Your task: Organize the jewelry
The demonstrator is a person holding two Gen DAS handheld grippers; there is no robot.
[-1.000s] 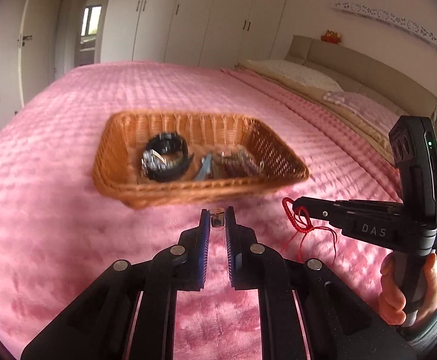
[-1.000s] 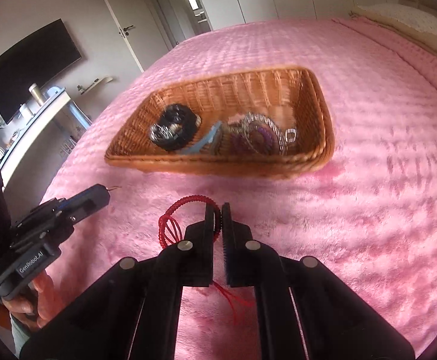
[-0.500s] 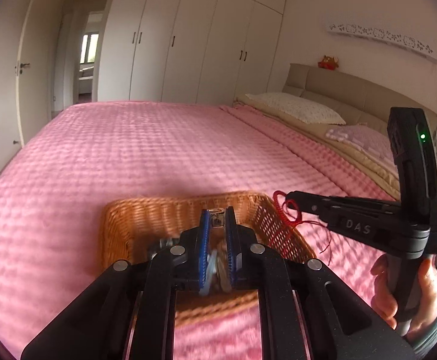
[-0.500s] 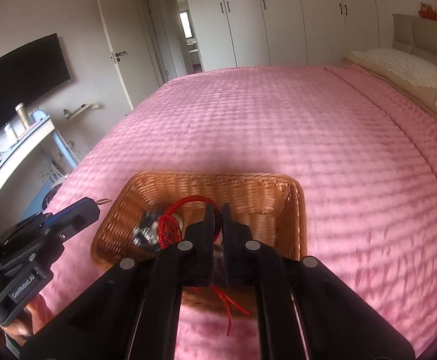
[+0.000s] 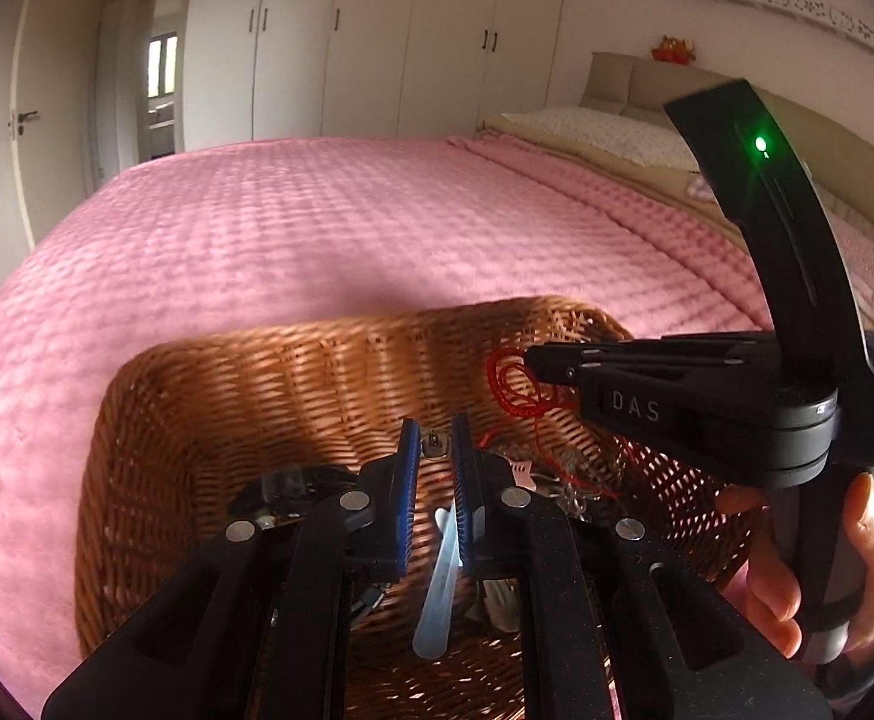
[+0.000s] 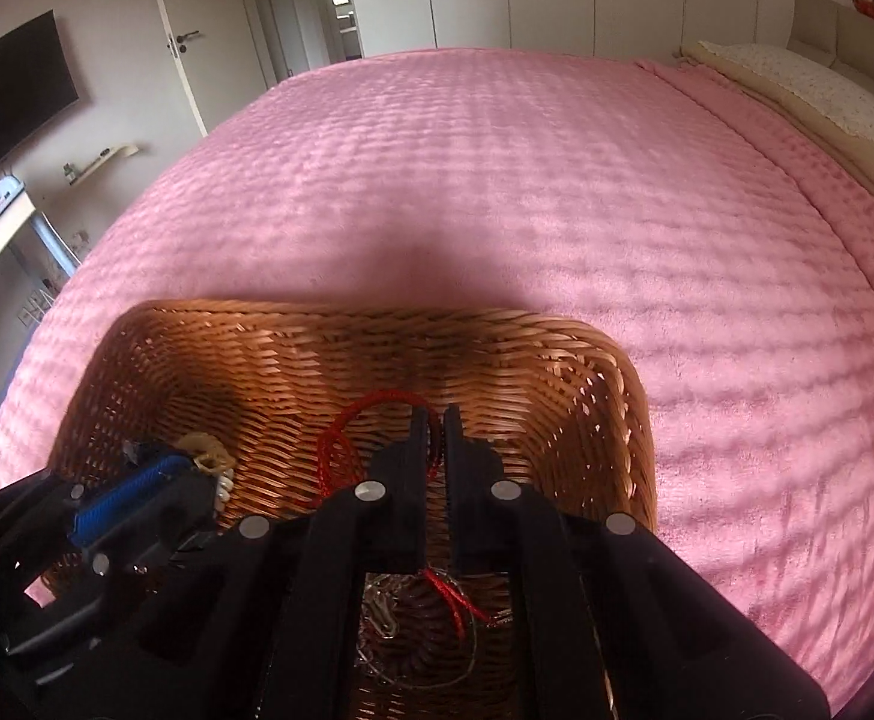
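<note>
Both tongs are now hanging over the brown wicker basket (image 6: 557, 372), no longer short of it. Right tongs (image 6: 435, 414) are pinching the limp, light red cord bracelet (image 6: 341, 450) by its loop; left tongs (image 5: 435, 429) are nipping a small metal trinket (image 5: 434, 443).

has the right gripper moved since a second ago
Yes. The right gripper, shut on the red cord, has moved forward from the pink blanket to over the basket.
</note>
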